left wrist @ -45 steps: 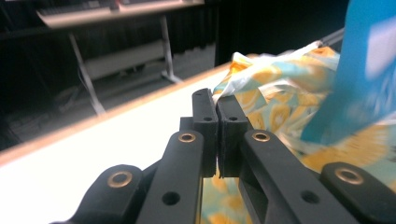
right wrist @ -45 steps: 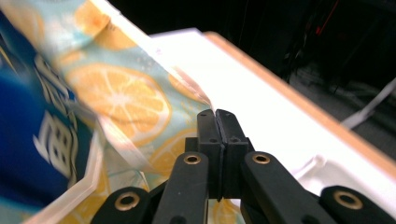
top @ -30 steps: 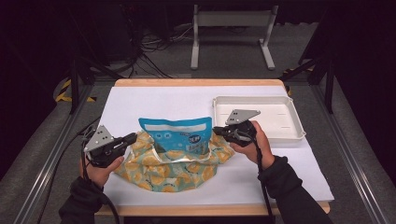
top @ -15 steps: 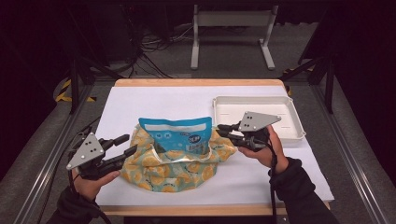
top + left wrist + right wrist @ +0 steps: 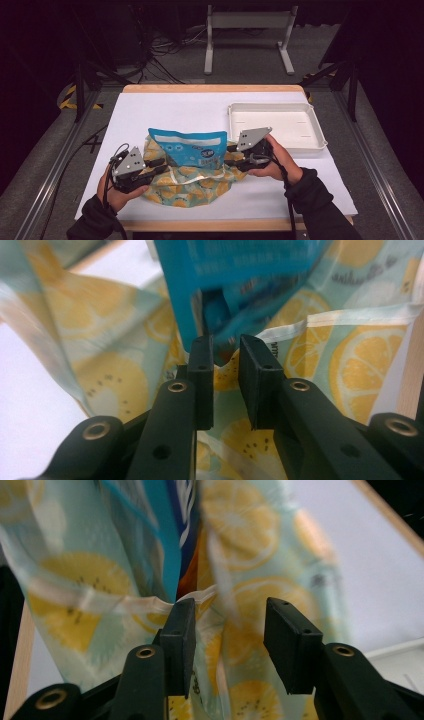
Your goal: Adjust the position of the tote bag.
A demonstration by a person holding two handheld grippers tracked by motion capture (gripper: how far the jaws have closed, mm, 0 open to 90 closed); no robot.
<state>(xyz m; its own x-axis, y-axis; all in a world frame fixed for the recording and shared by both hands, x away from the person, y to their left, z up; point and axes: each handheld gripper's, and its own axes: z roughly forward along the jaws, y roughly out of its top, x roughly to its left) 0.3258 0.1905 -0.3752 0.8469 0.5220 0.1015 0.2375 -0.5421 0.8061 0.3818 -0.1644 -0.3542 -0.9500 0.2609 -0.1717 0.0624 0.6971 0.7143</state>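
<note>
A person works at a counter (image 5: 165, 107) covered in white, holding a claw in each hand. In the lower middle of the high view lies a lemon-print cloth bag (image 5: 187, 185), its mouth facing the top of the frame. A blue snack packet (image 5: 189, 148) stands partly inside it, the top half sticking out. An empty white tray (image 5: 277, 125) sits at the right of the frame, just beyond the bag.

The left claw (image 5: 156, 162) is at the bag's left edge. In the left gripper view its jaws stand narrow, with only a thin gap, pinching the bag's rim (image 5: 280, 329). The right claw (image 5: 231, 148) is at the bag's right edge. In the right gripper view its jaws stand wide, with folds of cloth (image 5: 235, 645) between them, not clamped.

The packing looks partly done: the packet is in the bag's mouth but not fully down inside.
</note>
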